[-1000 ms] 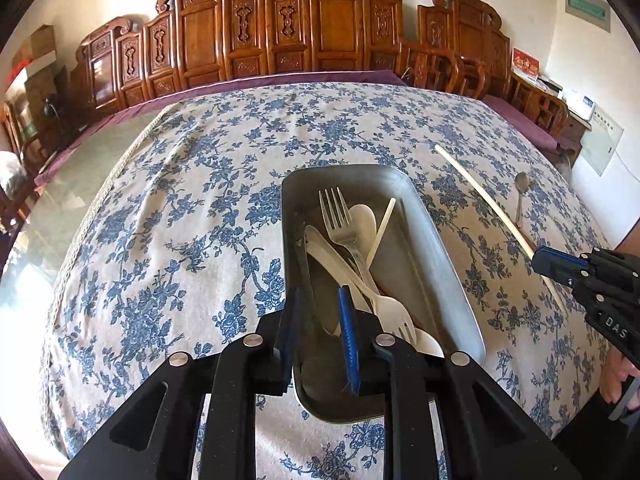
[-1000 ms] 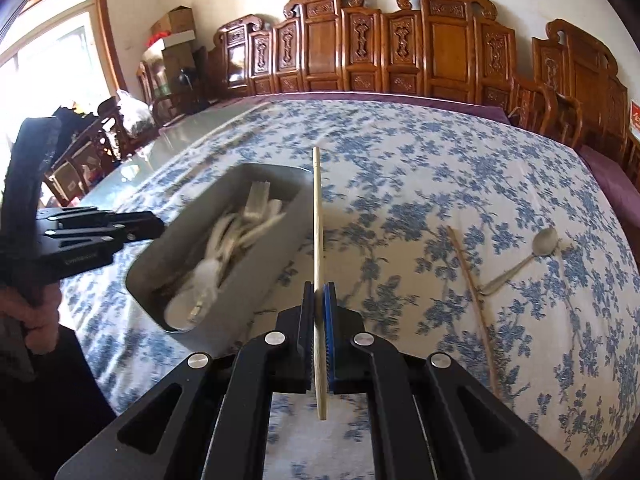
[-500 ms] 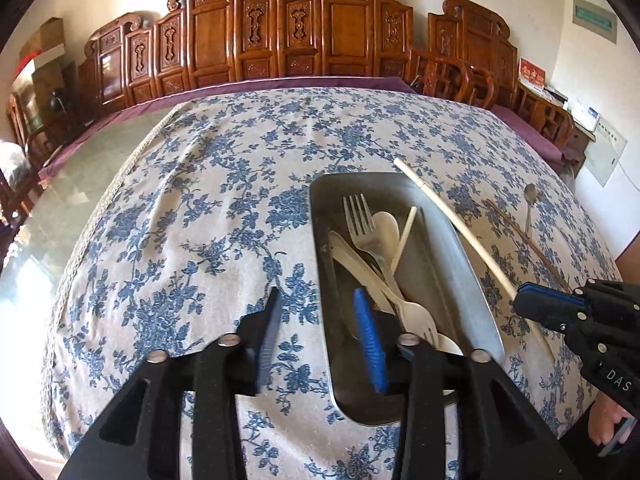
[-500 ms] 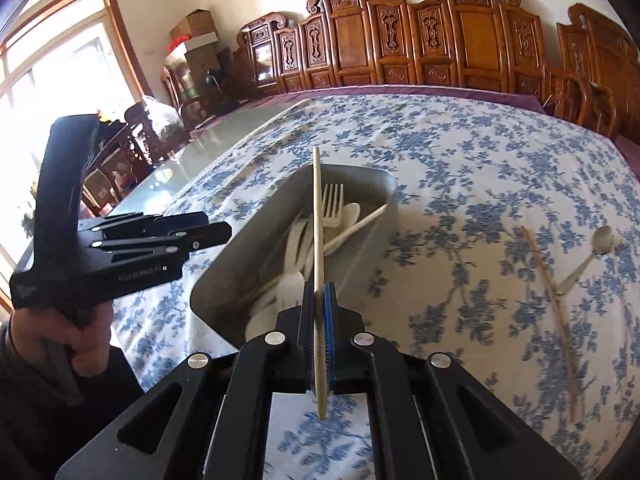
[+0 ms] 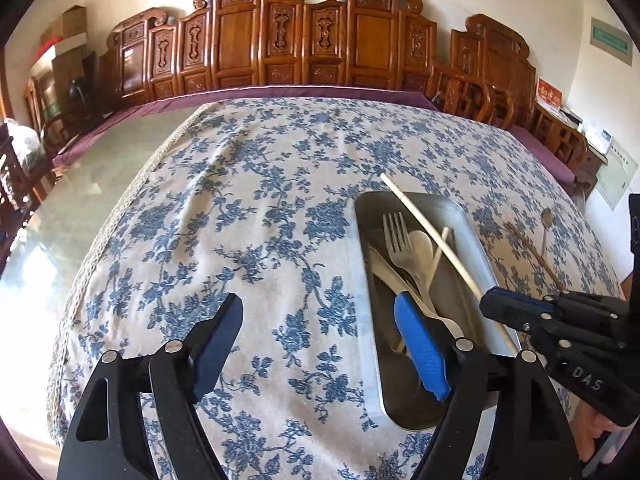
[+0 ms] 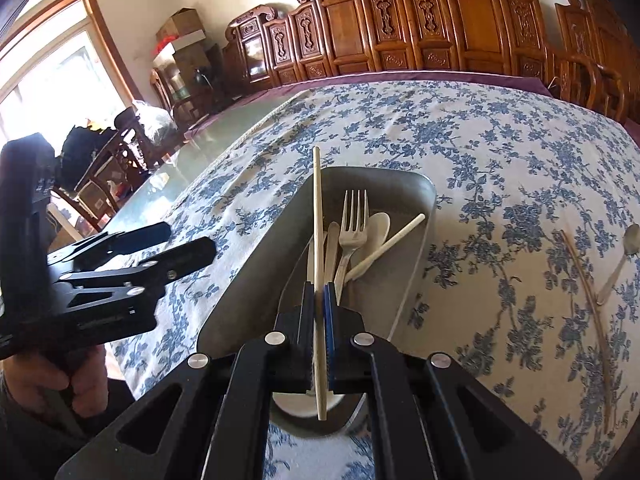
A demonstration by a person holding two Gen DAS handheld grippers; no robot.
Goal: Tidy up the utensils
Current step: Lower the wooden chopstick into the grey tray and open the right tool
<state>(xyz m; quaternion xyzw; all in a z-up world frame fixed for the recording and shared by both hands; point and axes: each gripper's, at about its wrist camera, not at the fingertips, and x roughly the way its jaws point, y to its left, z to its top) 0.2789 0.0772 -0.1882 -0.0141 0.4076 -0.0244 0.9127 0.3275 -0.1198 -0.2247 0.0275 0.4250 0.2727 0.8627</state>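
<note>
1. Grey metal tray (image 6: 416,200) is set on the blue-flowered cloth (image 5: 248,216) of the worktop; a fork (image 6: 352,224), pale spoon (image 6: 378,228) and white stick (image 6: 394,240) are held in it
2. A pale chopstick (image 6: 318,216) is clenched in the right gripper (image 6: 319,300) jaws, over the tray
3. The left gripper (image 5: 320,340) jaws, just opened, are released and empty
4. A brown chopstick (image 6: 588,292) and metal spoon (image 6: 620,260) are left on the cloth beside the tray

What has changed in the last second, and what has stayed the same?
The left gripper let go of the tray rim; its jaws have just been opening. The right gripper carried its chopstick over the tray. The spoon and the other chopstick stayed on the cloth.
</note>
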